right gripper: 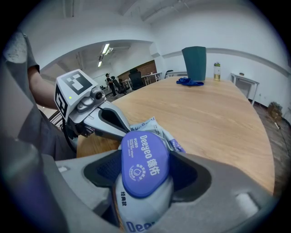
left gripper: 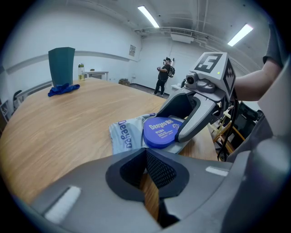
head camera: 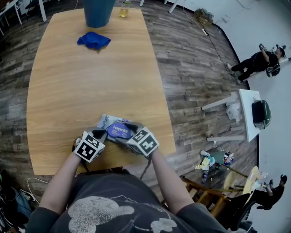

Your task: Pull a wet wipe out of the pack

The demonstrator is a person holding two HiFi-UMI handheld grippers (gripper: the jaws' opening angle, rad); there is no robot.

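The wet wipe pack (head camera: pixel 109 122) lies on the wooden table (head camera: pixel 91 86), near the table's front edge, in the lower centre of the head view. Its round blue lid (right gripper: pixel 144 164) faces upward and is closed.

Right gripper (right gripper: pixel 143 179): the jaws are clamped on the pack. In the right gripper view the pack fills the space between the two dark pads, one pad against each of its sides. The lid sits above the pads.

Left gripper (left gripper: pixel 146 159): the jaws are pressed together with nothing between them. Only bare table wood shows in the slit below the pads. In the left gripper view the pack lies just ahead of these jaws, in the centre of the frame, and the right gripper reaches onto it from the upper right.

In the head view the two marker cubes sit side by side at lower centre, one on either side of the pack.

A teal container (head camera: pixel 97 11) stands at the far end of the table, at the top of the head view. A crumpled blue cloth (head camera: pixel 93 41) lies just in front of the container. A small bottle (head camera: pixel 123 12) stands to the container's right.
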